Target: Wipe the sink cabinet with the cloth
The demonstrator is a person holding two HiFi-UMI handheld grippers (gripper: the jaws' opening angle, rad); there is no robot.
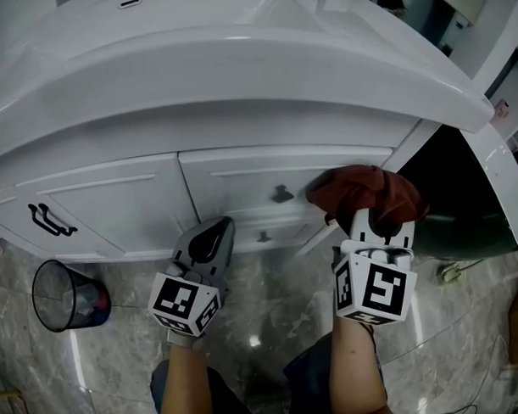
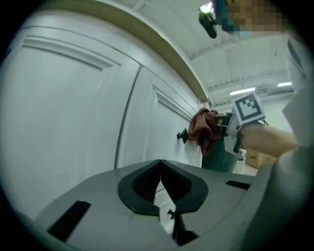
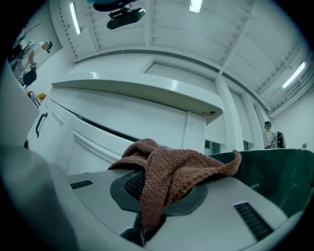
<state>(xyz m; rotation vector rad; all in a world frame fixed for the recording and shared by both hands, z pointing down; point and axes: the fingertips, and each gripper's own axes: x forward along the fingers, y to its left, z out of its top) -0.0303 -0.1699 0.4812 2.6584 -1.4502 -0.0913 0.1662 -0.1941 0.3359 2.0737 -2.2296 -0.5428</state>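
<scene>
Item under inspection: brown cloth (image 1: 365,194). It is bunched just right of the upper drawer knob (image 1: 281,193), on the drawer front of the white sink cabinet (image 1: 241,179). In the left gripper view, the cloth (image 2: 203,130) lies against the cabinet face beside that knob (image 2: 183,136).

Right gripper (image 1: 371,217): the bare forearm reaches up from the bottom of the head view towards the cabinet. The marker cube sits low, below and right of the knob. The right gripper view shows the right gripper (image 3: 144,188) with its fingers (image 3: 125,184) clamped narrow on the cloth (image 3: 169,169). The fabric is draped over both pads and one corner trails to the right.

Left gripper (image 1: 212,236): the forearm also rises from the bottom edge, and the tool is angled up and rightward. Its tips are below and left of the knob, near the lower knob (image 1: 263,237). The left gripper (image 2: 159,164) has its fingers (image 2: 140,188) brought together at the tips with nothing between them. Whether they touch the cabinet cannot be told.

Surroundings: the white worktop (image 1: 237,67) overhangs above the knob. A black door handle (image 1: 49,220) lies well left of the knob. A mesh waste bin (image 1: 67,295) stands further left and lower, on the marbled floor (image 1: 271,316). A dark green vessel (image 3: 279,171) sits right of the knob, beyond the cabinet's end.
</scene>
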